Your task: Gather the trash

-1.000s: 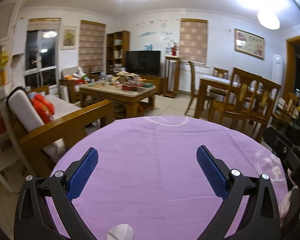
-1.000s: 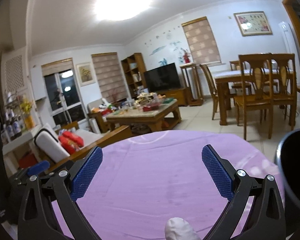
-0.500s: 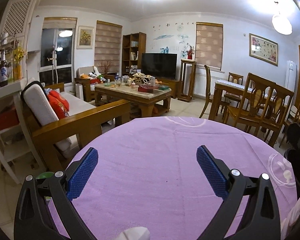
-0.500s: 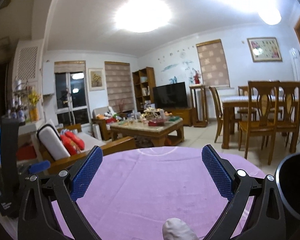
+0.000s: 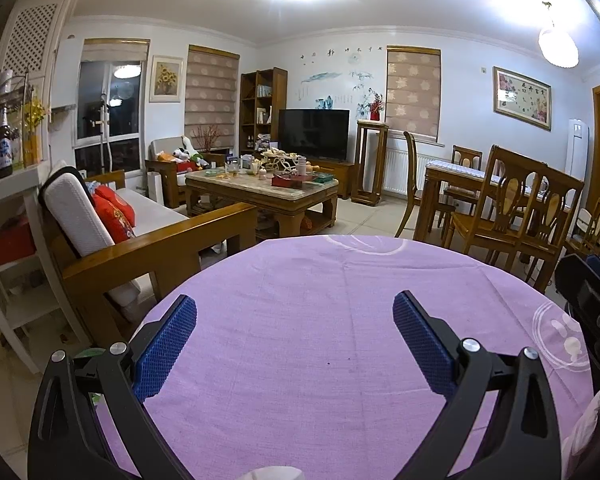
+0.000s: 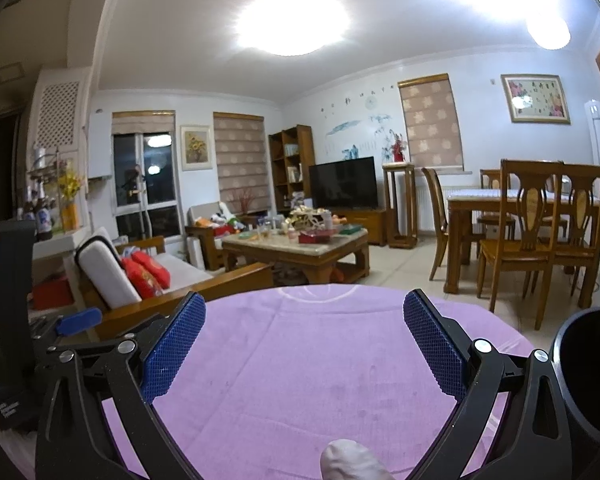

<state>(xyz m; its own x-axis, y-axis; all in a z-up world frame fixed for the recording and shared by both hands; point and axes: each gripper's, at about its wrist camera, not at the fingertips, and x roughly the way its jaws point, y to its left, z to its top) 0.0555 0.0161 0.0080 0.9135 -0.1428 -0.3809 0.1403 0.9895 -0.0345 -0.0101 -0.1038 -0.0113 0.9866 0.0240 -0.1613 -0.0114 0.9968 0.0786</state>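
**Both grippers spread wide above the purple table, each with a pale wad at its base**

The left gripper (image 5: 294,312) hangs over the purple tablecloth (image 5: 320,360) with its blue pads (image 5: 166,344) far apart and nothing between them. At six o'clock in its view, a sliver of white crumpled trash (image 5: 270,473) peeks over the bottom edge, below and behind the pads; whether it lies on the cloth cannot be told.

The right gripper (image 6: 304,320) is likewise spread wide and empty, its blue pads (image 6: 432,348) framing bare cloth. At six o'clock sits a pale crumpled wad (image 6: 350,462), between the black finger arms and short of the pads. At four o'clock, the rim of a black bin (image 6: 580,376) rises just beside the right finger. At nine o'clock stands a black device (image 6: 10,320), part of the other gripper.

Beyond the table, toward twelve o'clock, a cluttered coffee table (image 6: 296,244) stands before a television (image 6: 343,182). At ten o'clock is a wooden sofa (image 5: 140,240) with red cushions, and at two o'clock dining chairs (image 6: 540,240).
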